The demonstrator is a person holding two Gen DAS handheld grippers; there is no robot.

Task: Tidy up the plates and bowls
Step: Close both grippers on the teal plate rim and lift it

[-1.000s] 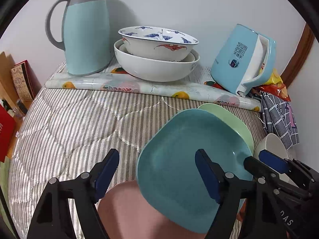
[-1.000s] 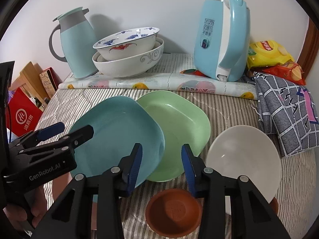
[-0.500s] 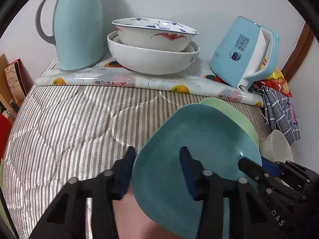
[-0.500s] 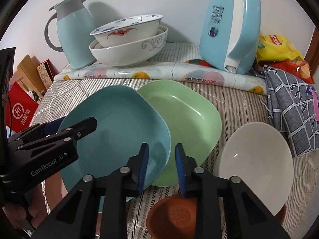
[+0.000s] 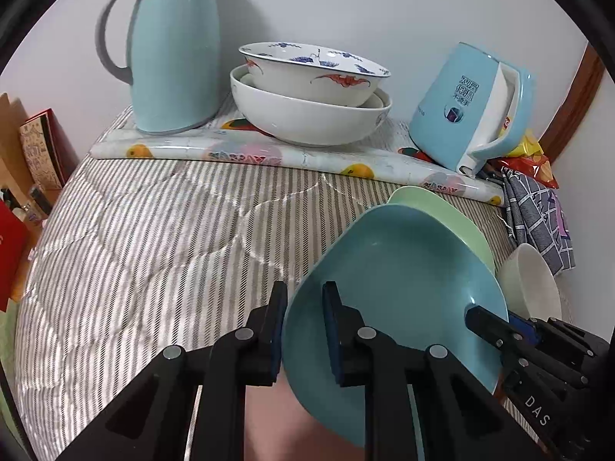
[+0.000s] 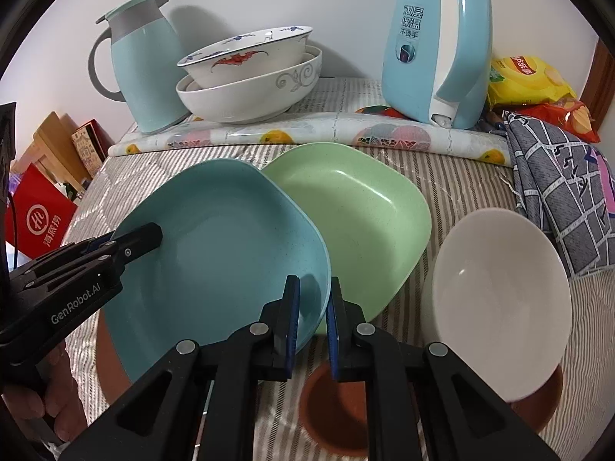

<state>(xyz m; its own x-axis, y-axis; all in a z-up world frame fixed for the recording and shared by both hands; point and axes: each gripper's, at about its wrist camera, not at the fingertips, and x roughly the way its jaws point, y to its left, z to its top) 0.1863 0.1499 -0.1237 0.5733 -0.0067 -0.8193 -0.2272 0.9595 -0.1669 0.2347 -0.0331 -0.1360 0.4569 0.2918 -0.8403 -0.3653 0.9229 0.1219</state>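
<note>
Teal plate (image 6: 223,246), squarish and speckled, overlaps the green plate (image 6: 361,226); left hand-held gripper (image 5: 303,330) and right hand-held gripper (image 6: 313,322) have just closed, each pinching its rim.

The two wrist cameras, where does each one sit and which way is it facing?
Left wrist: on the left gripper, looking down along its fingers clamped on the teal plate; right gripper at right.
Right wrist: on the right gripper, gripping the plate's opposite rim; left gripper and hand at left.
Shared: plate, green plate, stacked bowls, both jugs.

Teal plate (image 6: 230,246), green plate (image 6: 361,215), perhaps brown saucer (image 6: 330,411).
</note>
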